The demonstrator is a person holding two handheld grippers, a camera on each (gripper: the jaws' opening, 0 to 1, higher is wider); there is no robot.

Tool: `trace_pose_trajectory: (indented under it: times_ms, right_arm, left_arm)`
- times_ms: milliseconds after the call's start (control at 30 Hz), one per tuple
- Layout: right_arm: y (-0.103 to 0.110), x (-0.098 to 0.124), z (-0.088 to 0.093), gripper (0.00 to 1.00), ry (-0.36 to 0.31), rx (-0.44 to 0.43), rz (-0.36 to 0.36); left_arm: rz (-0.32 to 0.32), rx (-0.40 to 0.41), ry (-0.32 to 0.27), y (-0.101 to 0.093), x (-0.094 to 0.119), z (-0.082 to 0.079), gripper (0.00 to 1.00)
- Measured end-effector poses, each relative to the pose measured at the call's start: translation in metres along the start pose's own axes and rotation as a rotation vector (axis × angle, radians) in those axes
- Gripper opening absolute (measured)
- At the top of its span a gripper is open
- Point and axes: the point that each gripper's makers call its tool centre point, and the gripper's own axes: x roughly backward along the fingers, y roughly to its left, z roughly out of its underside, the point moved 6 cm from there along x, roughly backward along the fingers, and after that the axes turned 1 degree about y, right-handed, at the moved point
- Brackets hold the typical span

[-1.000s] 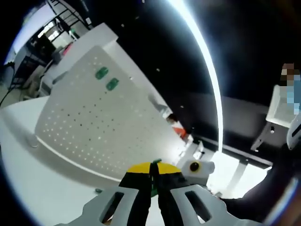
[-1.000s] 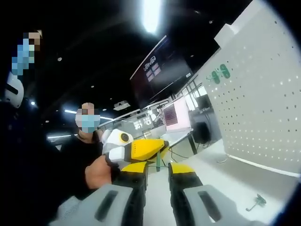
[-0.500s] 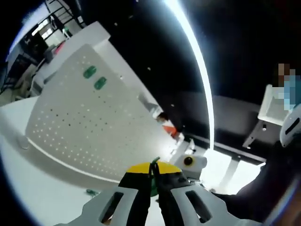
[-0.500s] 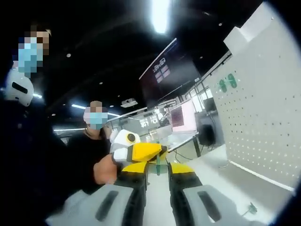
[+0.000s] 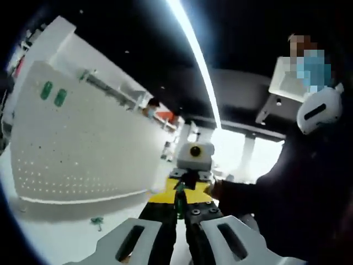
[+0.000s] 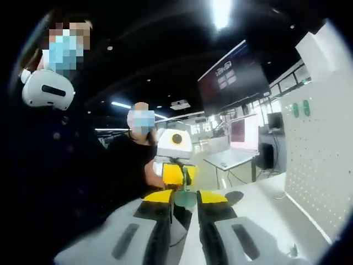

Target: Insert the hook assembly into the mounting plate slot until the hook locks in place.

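Lab hall: pegboard, wall screen, ceiling striplights.

Pegboard upright on table — loose hook before it.

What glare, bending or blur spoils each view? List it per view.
Left gripper view: a ceiling light strip burns out white, the pegboard bows from fisheye distortion. Right gripper view: a ceiling lamp flares, the background is dim, and the green hook piece between the jaws is soft.
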Motion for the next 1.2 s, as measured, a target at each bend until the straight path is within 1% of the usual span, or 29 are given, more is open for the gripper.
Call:
trace_pose_trajectory:
  times_ms: [33, 100, 200, 233, 267, 333, 433, 500, 567, 700, 900, 1100, 1200]
  right_arm:
    - [0.001, 0.000, 0.000, 0.15, 0.006, 0.003, -0.004]
    - [0.005, -0.002, 0.003, 0.15, 0.029, 0.013, -0.014]
    - [0.009, -0.002, 0.007, 0.15, 0.055, 0.015, -0.036]
    - [0.009, -0.002, 0.008, 0.15, 0.062, 0.016, -0.040]
    - [0.011, -0.003, 0.010, 0.15, 0.076, 0.019, -0.044]
    - [0.014, -0.005, 0.013, 0.15, 0.103, 0.024, -0.053]
    - [0.016, -0.007, 0.014, 0.15, 0.119, 0.029, -0.066]
    - [0.017, -0.008, 0.016, 0.15, 0.136, 0.033, -0.070]
    - [0.018, -0.008, 0.017, 0.15, 0.149, 0.035, -0.074]
    - [0.018, -0.008, 0.019, 0.15, 0.160, 0.032, -0.078]
    - [0.017, -0.009, 0.022, 0.15, 0.177, 0.026, -0.080]
    - [0.018, -0.009, 0.023, 0.15, 0.189, 0.028, -0.080]
    - [0.018, -0.008, 0.022, 0.15, 0.195, 0.042, -0.076]
  left_arm:
    - [0.007, -0.029, 0.035, -0.004, 0.001, 0.001, 0.03]
    - [0.011, -0.056, 0.084, -0.009, 0.002, 0.003, 0.03]
    - [0.019, -0.093, 0.132, -0.015, 0.001, 0.005, 0.03]
    - [0.019, -0.113, 0.157, -0.017, 0.001, 0.007, 0.03]
    - [0.018, -0.124, 0.170, -0.018, 0.000, 0.008, 0.04]
    - [0.023, -0.137, 0.210, -0.018, 0.001, 0.013, 0.04]
    - [0.032, -0.165, 0.259, -0.021, -0.001, 0.019, 0.04]
    - [0.024, -0.172, 0.253, -0.022, -0.003, 0.019, 0.05]
    - [0.025, -0.176, 0.263, -0.023, -0.003, 0.020, 0.05]
    - [0.027, -0.198, 0.305, -0.024, -0.005, 0.027, 0.04]
    - [0.022, -0.192, 0.299, -0.022, -0.005, 0.028, 0.04]
    - [0.023, -0.209, 0.306, -0.023, -0.006, 0.030, 0.03]
    - [0.022, -0.215, 0.296, -0.023, -0.006, 0.030, 0.03]
